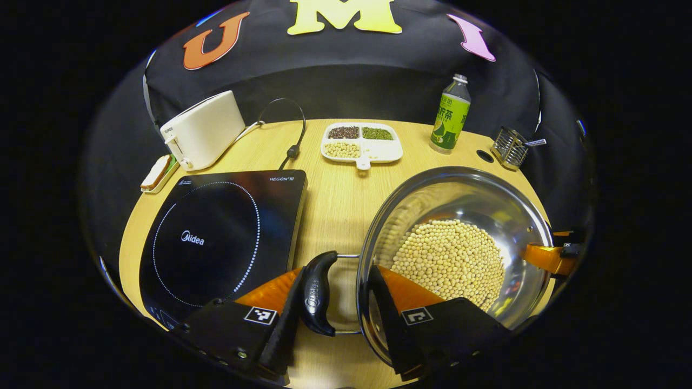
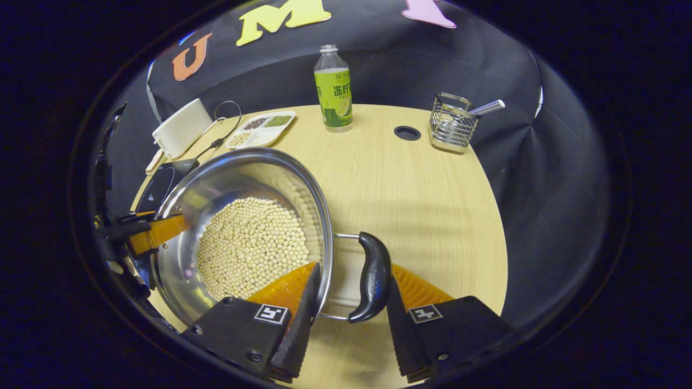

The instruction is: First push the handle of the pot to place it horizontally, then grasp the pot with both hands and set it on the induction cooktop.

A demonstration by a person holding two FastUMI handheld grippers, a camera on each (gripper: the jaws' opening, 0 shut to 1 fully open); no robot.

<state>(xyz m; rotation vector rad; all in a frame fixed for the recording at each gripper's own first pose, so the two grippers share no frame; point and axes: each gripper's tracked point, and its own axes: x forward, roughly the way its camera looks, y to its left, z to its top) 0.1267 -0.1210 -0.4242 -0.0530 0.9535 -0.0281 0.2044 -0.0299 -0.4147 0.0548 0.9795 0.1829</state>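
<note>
A steel pot (image 1: 486, 197) holding soybeans (image 1: 451, 259) sits on the wooden table, just right of the black induction cooktop (image 1: 216, 237). My left gripper (image 1: 336, 273) spans the pot's near black handle (image 1: 318, 294). One finger presses the handle's outer side and the other stands inside the pot wall. In the right gripper view, my right gripper (image 2: 351, 273) holds the opposite handle (image 2: 373, 275) the same way, one finger inside the pot (image 2: 216, 183). Each gripper's orange finger also appears at the far rim in the other's view. The cooktop (image 2: 159, 186) lies beyond the pot.
Along the back stand a white toaster (image 1: 203, 129) with its cable, a divided tray of beans (image 1: 362, 141), a green bottle (image 1: 450, 116) and a wire holder (image 1: 511, 147). A slice of bread on a small plate (image 1: 158, 173) lies left of the cooktop.
</note>
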